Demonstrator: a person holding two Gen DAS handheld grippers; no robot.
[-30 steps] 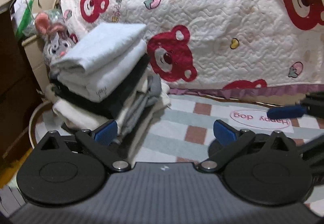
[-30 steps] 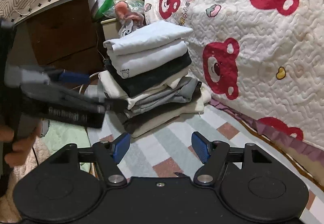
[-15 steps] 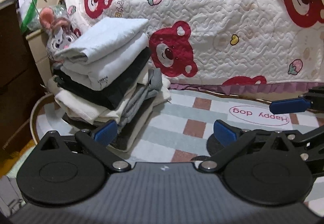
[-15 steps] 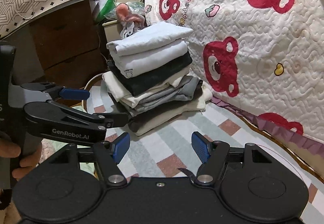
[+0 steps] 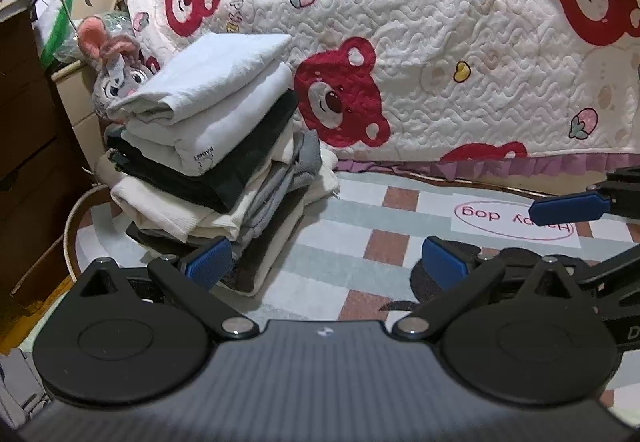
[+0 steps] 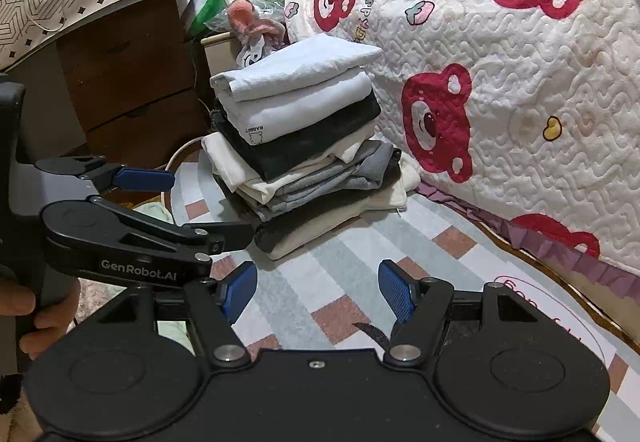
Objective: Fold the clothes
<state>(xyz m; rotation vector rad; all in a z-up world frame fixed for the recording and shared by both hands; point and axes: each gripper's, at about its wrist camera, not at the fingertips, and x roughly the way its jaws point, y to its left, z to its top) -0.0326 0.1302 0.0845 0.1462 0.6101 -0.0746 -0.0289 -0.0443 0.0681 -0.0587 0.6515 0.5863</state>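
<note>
Clothes (image 5: pixel 208 146) sit folded in a tall stack on the striped and checked rug (image 5: pixel 360 242), pressed close against the side of a bed draped in a bear-print quilt (image 5: pixel 440 62). A pale blue piece tops the stack, over a white one, a dark one, then cream and grey layers. A plush rabbit (image 5: pixel 116 70) peeks out behind it, beside a dark wooden dresser (image 6: pixel 132 82). Left tongs (image 5: pixel 326 264) hover low near the foot of the stack, jaws wide apart and empty. Right tongs (image 6: pixel 318 292) hang over bare rug, jaws likewise apart, gripping nothing.
</note>
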